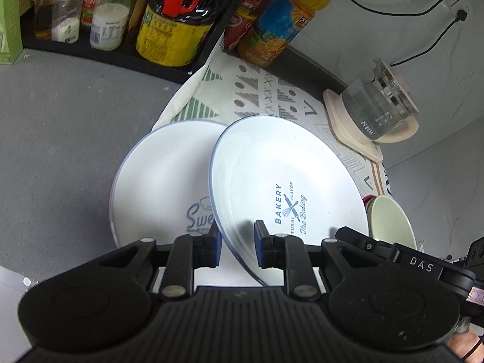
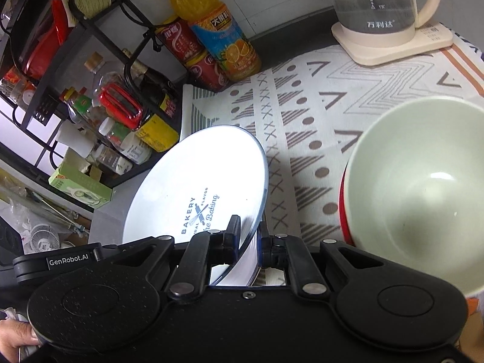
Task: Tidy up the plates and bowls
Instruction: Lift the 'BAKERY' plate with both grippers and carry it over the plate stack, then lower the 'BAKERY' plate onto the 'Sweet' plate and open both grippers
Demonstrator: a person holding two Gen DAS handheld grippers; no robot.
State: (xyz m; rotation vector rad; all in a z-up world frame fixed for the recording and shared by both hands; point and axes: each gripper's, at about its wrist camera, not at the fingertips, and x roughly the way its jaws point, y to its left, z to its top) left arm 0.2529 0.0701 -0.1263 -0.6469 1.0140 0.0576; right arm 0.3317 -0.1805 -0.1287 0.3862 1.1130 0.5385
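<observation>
From my left wrist view, the white blue-rimmed "BAKERY" plate [image 1: 290,181] sits tilted between the tips of the left tool [image 1: 237,243], overlapping the right edge of the white blue-rimmed "Sweet" plate [image 1: 163,175] lying flat on the grey surface [image 1: 60,139]. The right tool [image 2: 248,242] clamps the tilted plate's rim. The pale green bowl [image 2: 423,187] stands to its right on the patterned cloth mat [image 2: 317,96], with the glass kettle [image 2: 378,3] behind.
</observation>
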